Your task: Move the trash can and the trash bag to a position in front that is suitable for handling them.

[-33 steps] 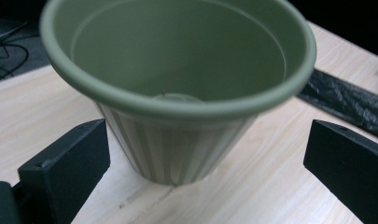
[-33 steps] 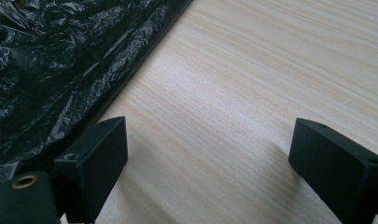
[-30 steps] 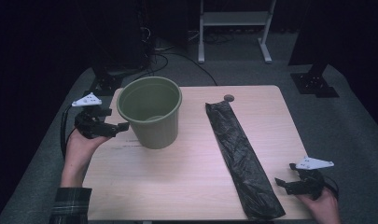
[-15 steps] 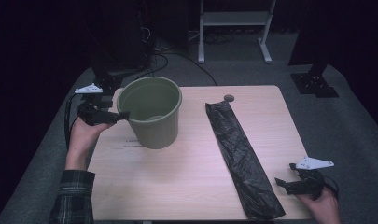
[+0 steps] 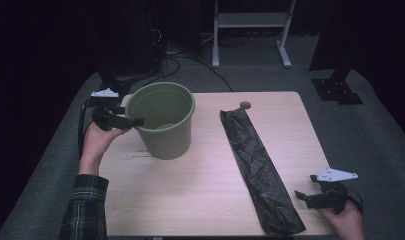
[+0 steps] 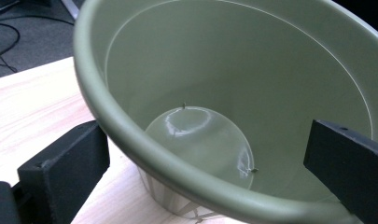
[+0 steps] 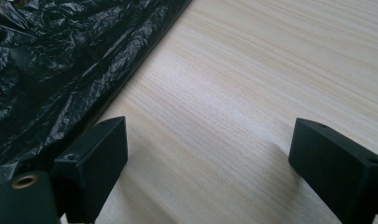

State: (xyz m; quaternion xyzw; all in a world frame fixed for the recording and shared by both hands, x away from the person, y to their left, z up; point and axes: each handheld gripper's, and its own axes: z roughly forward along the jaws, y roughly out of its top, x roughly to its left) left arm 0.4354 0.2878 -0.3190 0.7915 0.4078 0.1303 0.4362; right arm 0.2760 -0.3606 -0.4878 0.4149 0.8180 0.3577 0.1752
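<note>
An empty olive-green plastic bucket (image 5: 162, 120) stands upright on the left half of the wooden table (image 5: 200, 200). My left gripper (image 5: 135, 121) is open at the bucket's left rim, one jaw outside the wall and the other inside, the rim (image 6: 144, 144) between them. A long folded black plastic bag (image 5: 257, 167) lies flat down the right half of the table. My right gripper (image 5: 302, 196) is open just right of the bag's near end, low over bare wood (image 7: 233, 116), with the bag (image 7: 51, 65) at its left jaw.
A small round dark object (image 5: 245, 105) lies at the bag's far end. Cables (image 5: 180, 57) and a metal stand (image 5: 250, 30) are on the floor beyond the table. A dark stand base (image 5: 337, 90) sits at the far right.
My left gripper has moved right and forward from beside the bucket until its jaws straddle the rim. The right gripper, bag and bucket have stayed where they were.
</note>
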